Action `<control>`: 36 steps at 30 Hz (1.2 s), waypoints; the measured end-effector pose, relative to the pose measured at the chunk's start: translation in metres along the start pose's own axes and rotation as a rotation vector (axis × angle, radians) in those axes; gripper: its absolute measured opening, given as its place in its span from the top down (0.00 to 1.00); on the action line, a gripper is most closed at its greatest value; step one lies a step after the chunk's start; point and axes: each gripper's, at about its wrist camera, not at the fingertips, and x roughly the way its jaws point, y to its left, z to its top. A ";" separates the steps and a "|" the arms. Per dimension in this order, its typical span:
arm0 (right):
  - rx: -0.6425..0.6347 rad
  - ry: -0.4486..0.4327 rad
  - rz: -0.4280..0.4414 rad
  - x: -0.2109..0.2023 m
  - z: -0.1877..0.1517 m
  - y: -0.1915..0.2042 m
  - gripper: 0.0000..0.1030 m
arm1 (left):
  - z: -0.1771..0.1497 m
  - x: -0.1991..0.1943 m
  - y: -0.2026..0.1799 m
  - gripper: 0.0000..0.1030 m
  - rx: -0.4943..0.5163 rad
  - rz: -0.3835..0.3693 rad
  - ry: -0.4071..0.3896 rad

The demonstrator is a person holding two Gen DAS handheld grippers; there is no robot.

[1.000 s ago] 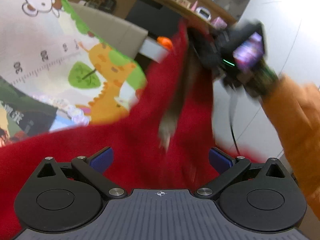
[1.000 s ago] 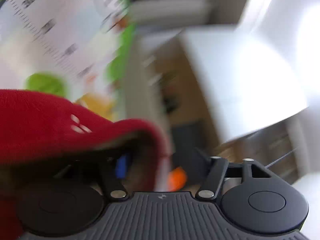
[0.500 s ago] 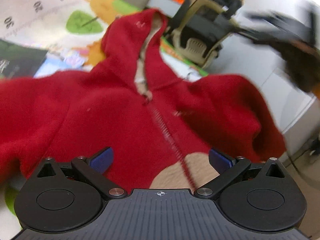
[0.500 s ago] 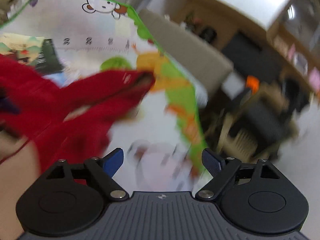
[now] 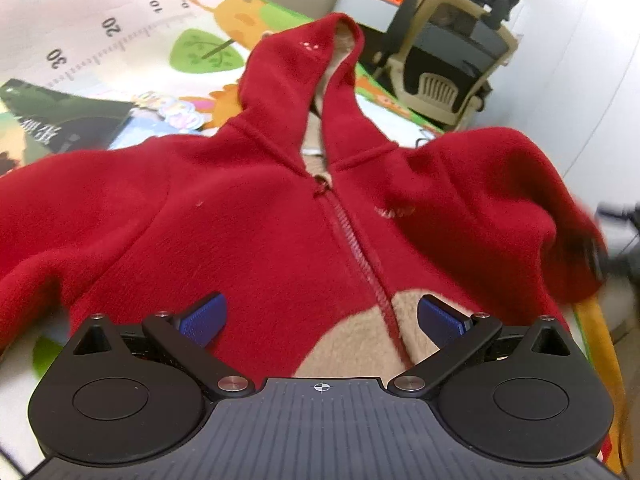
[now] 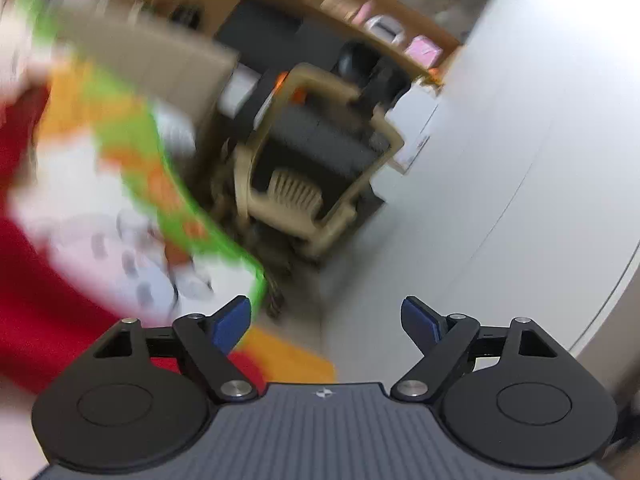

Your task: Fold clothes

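A red hooded jacket (image 5: 248, 216) lies front-up on a cartoon-printed play mat (image 5: 120, 40), zipped, its hood pointing to the far side and a tan fleece patch at its near hem. Its right sleeve is bunched up high – the left one spreads flat. The left gripper (image 5: 319, 316) hangs over the near hem, its jaws spread wide with nothing between them. The right gripper (image 6: 326, 318), likewise wide apart and empty, faces a beige chair (image 6: 312, 168) past the mat's right edge – that view is blurred.
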 end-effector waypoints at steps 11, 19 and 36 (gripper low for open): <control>-0.047 -0.009 0.613 -0.121 -0.047 0.061 0.11 | -0.039 -0.059 0.016 0.00 0.079 0.027 -0.044; -0.157 -0.084 0.986 -0.235 -0.085 0.100 0.13 | -0.087 -0.133 -0.015 0.00 0.303 0.007 -0.191; -0.246 -0.057 0.926 -0.251 -0.130 0.121 0.49 | -0.175 -0.126 -0.065 0.00 0.682 0.158 -0.217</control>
